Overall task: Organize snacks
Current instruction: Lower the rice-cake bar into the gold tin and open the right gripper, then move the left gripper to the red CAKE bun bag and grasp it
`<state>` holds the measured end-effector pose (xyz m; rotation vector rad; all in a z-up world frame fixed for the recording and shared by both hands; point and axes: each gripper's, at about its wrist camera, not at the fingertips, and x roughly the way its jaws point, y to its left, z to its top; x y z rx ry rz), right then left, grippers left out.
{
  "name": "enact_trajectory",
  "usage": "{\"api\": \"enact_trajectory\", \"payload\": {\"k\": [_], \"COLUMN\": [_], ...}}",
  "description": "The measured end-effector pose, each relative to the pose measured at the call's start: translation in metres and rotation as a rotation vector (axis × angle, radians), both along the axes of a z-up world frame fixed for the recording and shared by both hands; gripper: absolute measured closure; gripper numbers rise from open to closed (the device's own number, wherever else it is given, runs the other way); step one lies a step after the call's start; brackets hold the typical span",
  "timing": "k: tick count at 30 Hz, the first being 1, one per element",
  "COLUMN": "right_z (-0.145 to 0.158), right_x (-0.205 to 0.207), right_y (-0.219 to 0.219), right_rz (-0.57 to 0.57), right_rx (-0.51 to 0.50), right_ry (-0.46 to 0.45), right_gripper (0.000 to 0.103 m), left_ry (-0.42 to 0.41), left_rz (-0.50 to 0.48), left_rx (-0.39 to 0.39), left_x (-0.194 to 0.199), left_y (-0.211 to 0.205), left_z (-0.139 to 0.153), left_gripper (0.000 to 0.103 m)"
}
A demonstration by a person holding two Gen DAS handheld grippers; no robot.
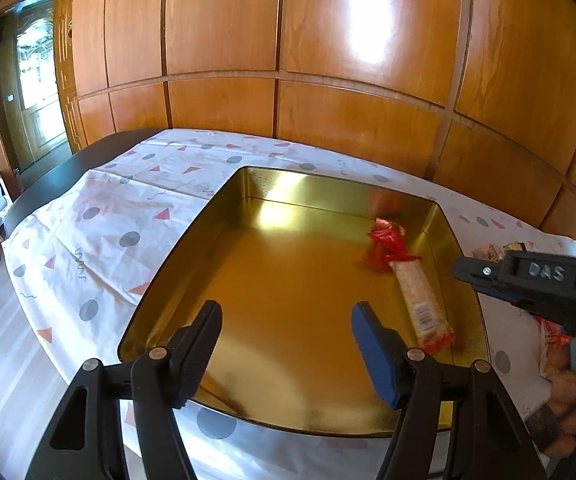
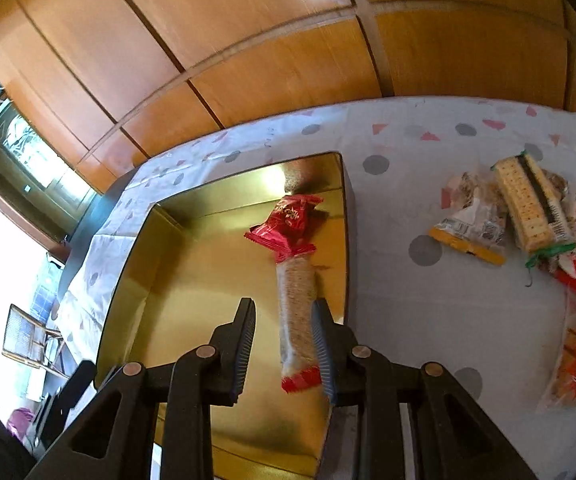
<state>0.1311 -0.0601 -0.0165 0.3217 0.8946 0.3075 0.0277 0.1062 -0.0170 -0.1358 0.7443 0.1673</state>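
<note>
My left gripper [image 1: 286, 354] tilted down over the gold metal tin [image 1: 191, 240], fingers apart and empty, long clear-wrapped cracker pack [image 2: 296, 312] inside, between my right gripper [image 2: 283, 350] fingers, narrowly parted, not pinching.

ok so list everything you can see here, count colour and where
tin: one, gold inside, open on the table
red packet: one, in the tin by its right wall
long pack: one, clear with red ends, in the tin, touching the red packet
loose snacks: several, mixed yellow, red and clear, on the cloth right of the tin
cloth: one, white with grey dots and pink triangles, covers the table
wall panels: orange wood, behind the table
left gripper: black, jaws open over the tin, nothing between
right gripper: black, jaws apart above the long pack, not gripping
</note>
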Motion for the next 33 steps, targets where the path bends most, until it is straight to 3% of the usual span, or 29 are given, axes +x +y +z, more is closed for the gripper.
{"api": "enact_trajectory", "payload": {"k": [10,18,28,33], "right_z": [0.015,0.001,-0.007,-0.027], "right_x": [-0.056,-0.093,-0.124,-0.127], "right_y": [-0.053,-0.115,-0.22,-0.263], "right_rz": [-0.059,-0.162,-0.461,-0.637], "right_rx": [-0.129,-0.245,-0.234,-0.23], "right_ry": [-0.121,-0.108,-0.077,0.021], "right_gripper": [0.072,0.071,0.071,0.071], "left_ry": [-0.002,-0.012,-0.016,-0.028], "left_rz": [-0.026,-0.065,-0.142,-0.21], "left_rx": [0.014,0.026,0.016,0.016], "left_x": [-0.001,-0.004,-0.004,-0.006], "left_y": [-0.007,-0.017,-0.036,-0.055], "left_z": [-0.001,0.002,0.009,0.016], "left_gripper": [0.035,0.035,0.035,0.035]}}
